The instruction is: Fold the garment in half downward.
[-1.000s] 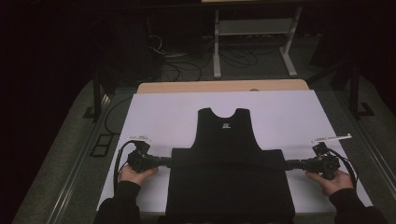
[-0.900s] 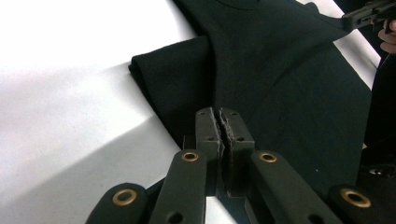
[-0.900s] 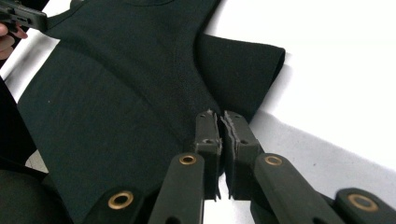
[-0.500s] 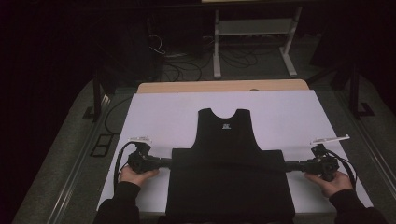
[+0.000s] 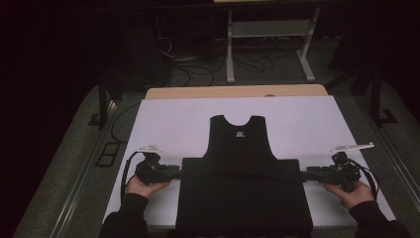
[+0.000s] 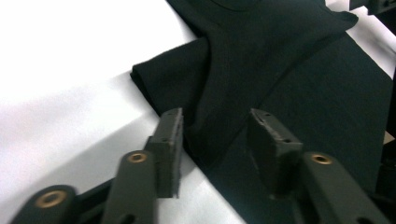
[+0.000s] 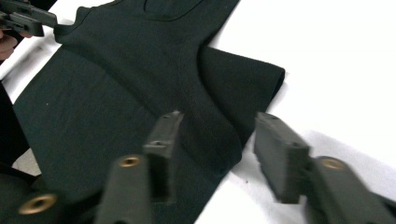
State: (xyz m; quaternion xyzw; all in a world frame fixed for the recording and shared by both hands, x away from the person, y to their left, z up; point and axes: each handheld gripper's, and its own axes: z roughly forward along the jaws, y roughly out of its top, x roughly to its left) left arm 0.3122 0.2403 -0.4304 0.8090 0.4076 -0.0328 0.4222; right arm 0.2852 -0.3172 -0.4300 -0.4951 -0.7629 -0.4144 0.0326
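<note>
White table (image 5: pixel 168 124), black shirt's (image 5: pixel 241 148) near hem cut off, both claws (image 6: pixel 215 144) (image 7: pixel 215 154) released beside it

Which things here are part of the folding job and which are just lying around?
In the job:
black T-shirt
left gripper, jaws open at the shirt's folded edge
right gripper, jaws open at the opposite edge
white table cover

Lying about:
floor cables
white metal stand
</note>
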